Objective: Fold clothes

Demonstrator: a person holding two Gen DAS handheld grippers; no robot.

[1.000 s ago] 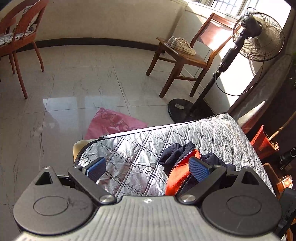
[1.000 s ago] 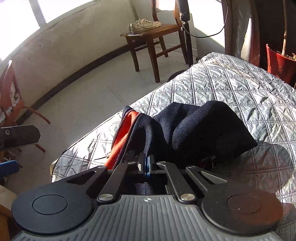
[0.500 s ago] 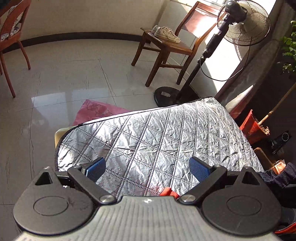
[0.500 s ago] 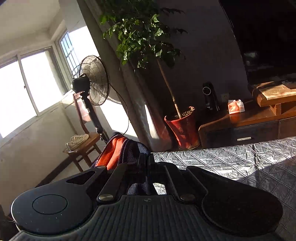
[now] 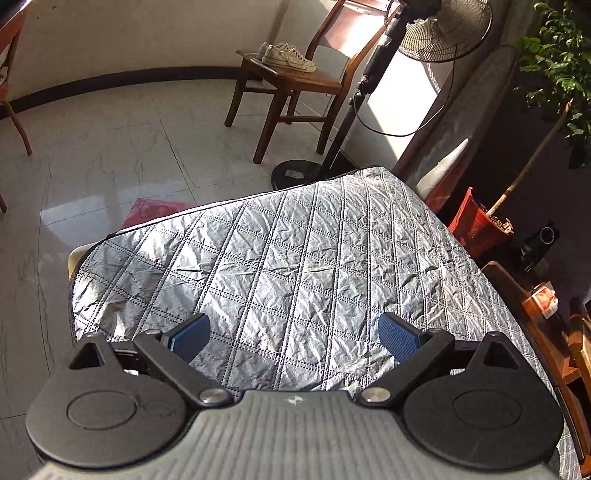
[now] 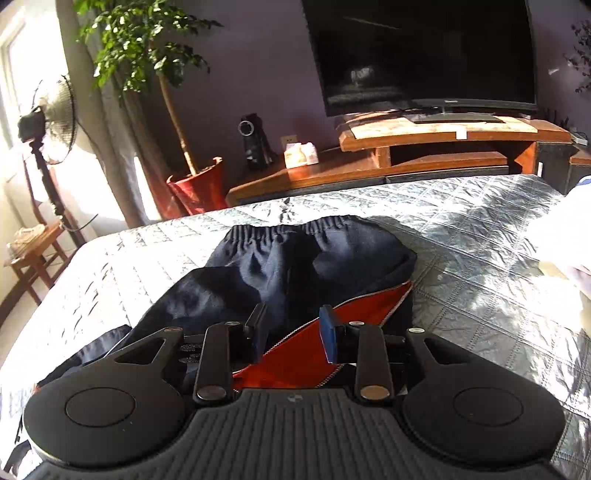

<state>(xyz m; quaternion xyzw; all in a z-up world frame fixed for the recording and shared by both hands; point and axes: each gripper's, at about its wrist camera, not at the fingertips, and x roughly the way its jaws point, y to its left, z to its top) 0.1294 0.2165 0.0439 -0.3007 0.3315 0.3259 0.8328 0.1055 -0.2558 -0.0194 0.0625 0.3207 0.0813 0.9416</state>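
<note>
The right gripper (image 6: pixel 293 332) hangs low over a dark navy garment (image 6: pixel 295 266) that lies crumpled on the silver quilted cover (image 6: pixel 480 280). Its jaws are opening, and the blue pads stand apart without pressing on the cloth. Between and just under them shows the garment's orange-red lining (image 6: pixel 314 354), edged by a pale zipper that runs up to the right. The garment spreads away from the gripper toward the far side, ending in a gathered elastic hem (image 6: pixel 291 230); a flap of it trails off to the near left, beside the gripper's body. A white bundle (image 6: pixel 561 236) sits at the far right edge of the cover, too washed out by sun to tell what it is.

The left gripper (image 5: pixel 293 334) is released, its blue pads (image 5: pixel 399 338) wide apart above a bare stretch of the same cover (image 5: pixel 295 251), with nothing between them. The garment does not appear in that view. Beyond the cover's far edge stand a wooden chair (image 5: pixel 295 88) carrying sneakers (image 5: pixel 286 55) and a standing fan (image 5: pixel 443 33).
</note>
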